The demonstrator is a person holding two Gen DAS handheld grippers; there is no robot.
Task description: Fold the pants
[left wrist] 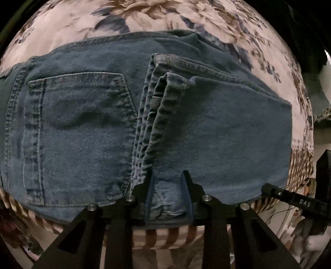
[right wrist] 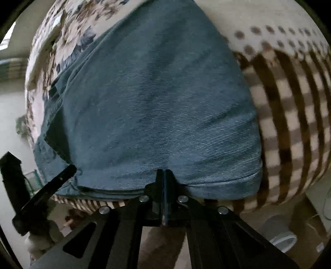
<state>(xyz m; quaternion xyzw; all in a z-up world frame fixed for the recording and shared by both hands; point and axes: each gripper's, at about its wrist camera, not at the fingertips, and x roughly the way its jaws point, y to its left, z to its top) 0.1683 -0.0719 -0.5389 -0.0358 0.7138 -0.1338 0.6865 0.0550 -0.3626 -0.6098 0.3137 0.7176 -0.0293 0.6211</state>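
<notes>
Blue denim pants [left wrist: 86, 132] lie folded on a bed. A back pocket [left wrist: 78, 124] shows at the left and the leg hems [left wrist: 157, 115] are folded over the middle. My left gripper [left wrist: 168, 175] is open, its fingers straddling a bunched bit of the near edge. In the right wrist view the folded pants [right wrist: 157, 115] fill the middle. My right gripper [right wrist: 164, 175] is shut at the near edge of the denim; whether cloth is pinched is not clear. The left gripper [right wrist: 62, 175] shows at the left edge of the denim. The right gripper's tip [left wrist: 273, 191] touches the denim's right corner.
The bed cover is floral [left wrist: 165, 18] farther away and brown-and-white checked [right wrist: 289, 128] near the front edge. Beyond the bed edge lie the floor and a white object [right wrist: 283, 240] at the lower right.
</notes>
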